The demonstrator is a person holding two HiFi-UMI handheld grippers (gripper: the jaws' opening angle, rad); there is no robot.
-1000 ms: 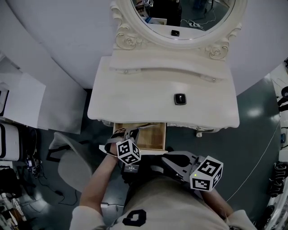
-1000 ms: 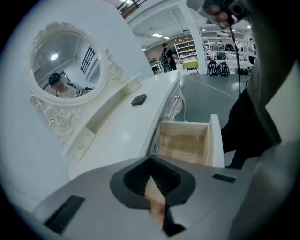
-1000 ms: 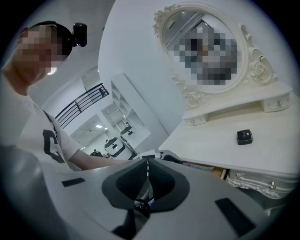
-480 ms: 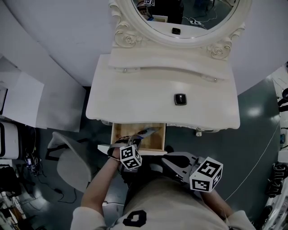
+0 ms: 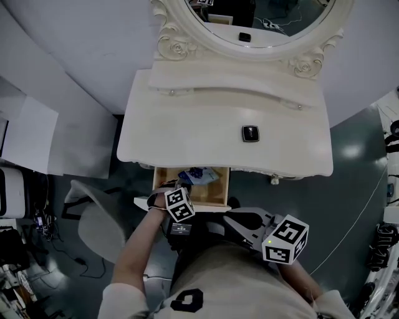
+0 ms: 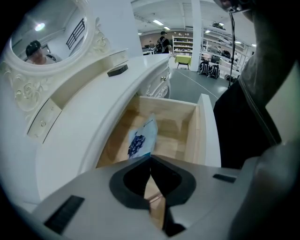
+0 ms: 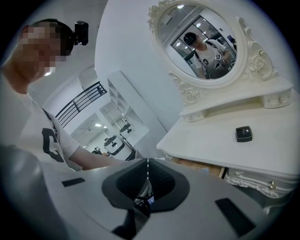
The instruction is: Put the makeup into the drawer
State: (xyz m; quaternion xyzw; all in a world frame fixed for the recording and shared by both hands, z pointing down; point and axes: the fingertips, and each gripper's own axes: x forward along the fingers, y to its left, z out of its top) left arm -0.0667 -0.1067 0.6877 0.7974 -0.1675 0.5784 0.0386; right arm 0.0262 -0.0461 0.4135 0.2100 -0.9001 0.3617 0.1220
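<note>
White vanity table (image 5: 187,134) with oval mirror (image 5: 262,19); its wooden drawer (image 5: 215,194) stands pulled out beneath the front edge. Left gripper (image 5: 181,185), pointing steeply down into the drawer, has its jaws clenched on the lower edge of a blue-and-white makeup packet (image 6: 142,139), which stands tilted inside the drawer space. Right gripper (image 5: 230,216), jaws pressed together and empty, hangs beside the person's torso, clear of the table. Black compact (image 5: 250,133) lies on the tabletop.

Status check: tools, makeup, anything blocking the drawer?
Left tool shut on makeup packet, over open drawer. Right tool shut, empty. Nothing blocking; black compact on tabletop.
</note>
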